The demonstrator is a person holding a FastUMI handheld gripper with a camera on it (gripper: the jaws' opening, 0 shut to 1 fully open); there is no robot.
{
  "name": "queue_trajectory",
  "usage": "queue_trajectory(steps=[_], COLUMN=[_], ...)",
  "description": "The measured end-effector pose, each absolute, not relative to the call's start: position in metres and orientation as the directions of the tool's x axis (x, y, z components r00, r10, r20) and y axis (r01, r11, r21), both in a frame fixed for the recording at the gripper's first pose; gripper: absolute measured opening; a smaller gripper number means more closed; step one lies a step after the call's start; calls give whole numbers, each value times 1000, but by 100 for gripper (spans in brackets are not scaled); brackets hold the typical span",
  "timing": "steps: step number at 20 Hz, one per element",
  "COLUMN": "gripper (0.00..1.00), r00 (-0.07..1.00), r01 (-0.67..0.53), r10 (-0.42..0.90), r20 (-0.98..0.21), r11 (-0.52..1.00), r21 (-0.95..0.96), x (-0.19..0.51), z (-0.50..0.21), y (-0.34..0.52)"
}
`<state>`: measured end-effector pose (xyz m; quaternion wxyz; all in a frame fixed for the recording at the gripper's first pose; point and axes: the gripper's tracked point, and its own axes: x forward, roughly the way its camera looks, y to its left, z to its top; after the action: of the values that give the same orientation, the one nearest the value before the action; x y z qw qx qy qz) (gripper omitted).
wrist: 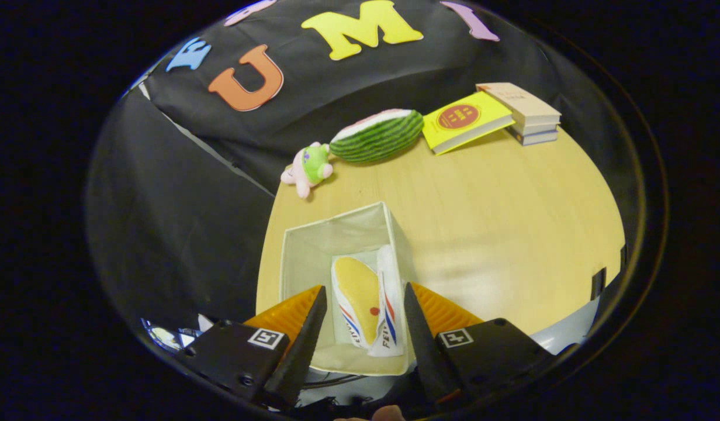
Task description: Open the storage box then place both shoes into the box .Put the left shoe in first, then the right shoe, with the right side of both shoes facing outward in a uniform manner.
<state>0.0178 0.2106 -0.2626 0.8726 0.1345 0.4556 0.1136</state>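
Now, my fingers: I am holding my gripper [360,327] above the near edge of the storage box, its two fingers standing apart and pressing on nothing.

Storage box: I am looking down into the open white storage box [304,245], which is sitting on the wooden table [512,216] just ahead of my fingers, its left part bare.

Shoes: I am seeing one shoe [360,301] with a yellow insole lying in the right part of the box, and a second white shoe [388,307] standing on edge, squeezed between it and the right wall. Which is left and which is right I cannot tell.

Key relation: both shoes are lying between my fingertips and slightly beyond them, their long axes running away from me, along the line of my fingers. I am judging the placing nearly done, so a straight lift away looks like the coming move.

Writing: I am reading only part of a red and blue mark on the shoes' sides; the letters are cut off.

Farther back: a pink and green plush toy [307,168], a watermelon-slice plush [376,135], a yellow book [466,121] and a stack of books [526,114] are lying well beyond the box; their cover print is too small for me to read.
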Motion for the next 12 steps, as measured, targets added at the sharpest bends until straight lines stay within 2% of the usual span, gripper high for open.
queue_trajectory(steps=[1, 5, 8, 11, 12], gripper=[82, 82, 83, 97, 97], r00=[592, 747, 866, 948, 962], r01=[-82, -124, -100, -34, -15], r10=[305, 232, 138, 32, 7], r20=[-746, -623, -481, -316, -272], r11=[944, 969, 989, 999, 1000], r21=[320, 212, 104, -1, -27], x=[20, 26, 27, 26, 21], z=[-253, -196, -144, -96, -86], y=[204, 176, 144, 108, 100])
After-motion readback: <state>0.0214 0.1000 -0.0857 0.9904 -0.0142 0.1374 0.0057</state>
